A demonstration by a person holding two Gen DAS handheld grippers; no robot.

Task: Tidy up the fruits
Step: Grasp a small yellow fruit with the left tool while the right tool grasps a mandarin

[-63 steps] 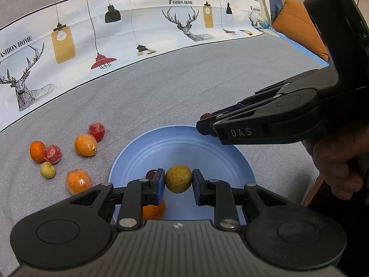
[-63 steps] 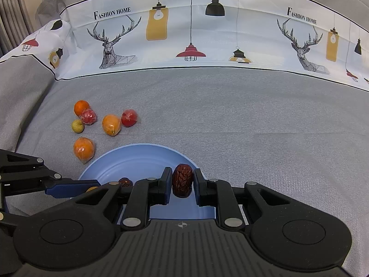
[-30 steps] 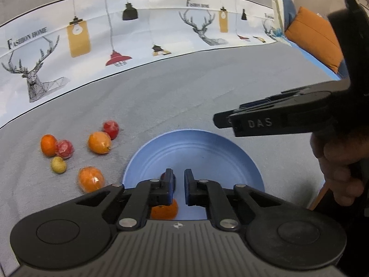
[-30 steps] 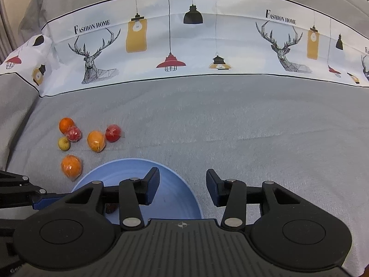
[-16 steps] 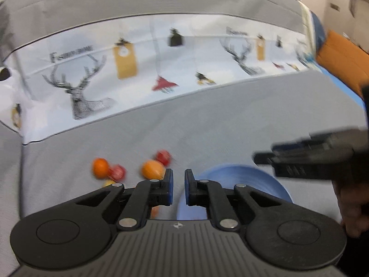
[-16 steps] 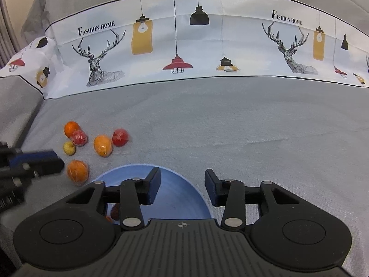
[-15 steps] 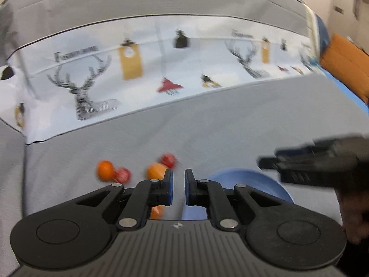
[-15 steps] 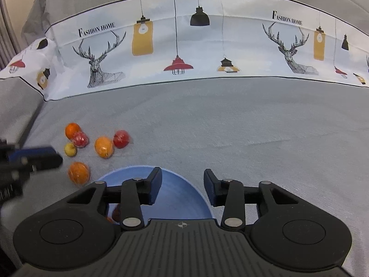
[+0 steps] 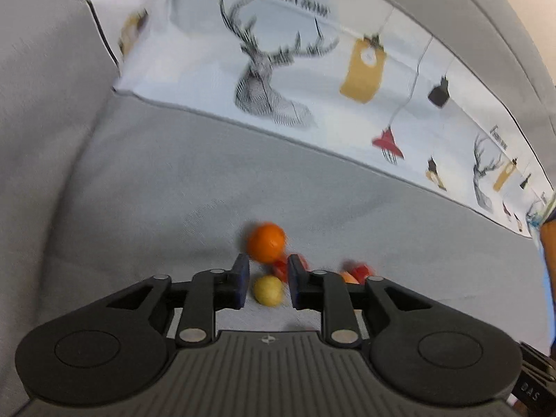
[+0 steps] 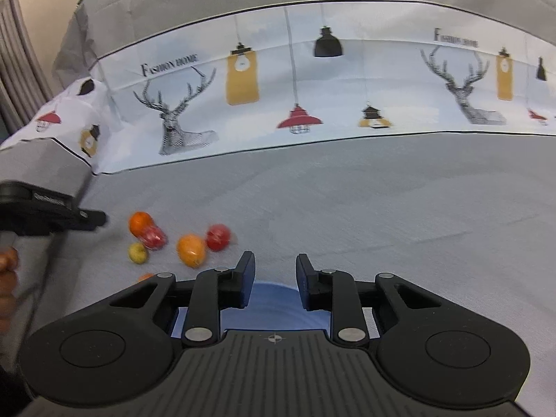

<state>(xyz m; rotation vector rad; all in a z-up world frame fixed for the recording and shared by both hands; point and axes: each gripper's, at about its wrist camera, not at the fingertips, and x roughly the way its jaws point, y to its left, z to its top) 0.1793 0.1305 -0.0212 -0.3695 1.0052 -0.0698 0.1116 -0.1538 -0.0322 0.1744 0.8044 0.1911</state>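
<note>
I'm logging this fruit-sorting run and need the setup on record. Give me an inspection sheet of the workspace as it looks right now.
Surface: grey cloth, with a printed deer-and-lamp band behind.
Job's things: blue plate partly hidden behind the right tongs; loose on the cloth lie an orange, a yellow fruit, a red wrapped fruit, an orange oval fruit and a red fruit.
Clutter: nothing seen.
Grippers: left tongs opening, the yellow fruit in line between the jaws, not gripped; right tongs closing, nothing between them.
Cables: nothing seen.
Surroundings: orange cushion at the right edge.
</note>
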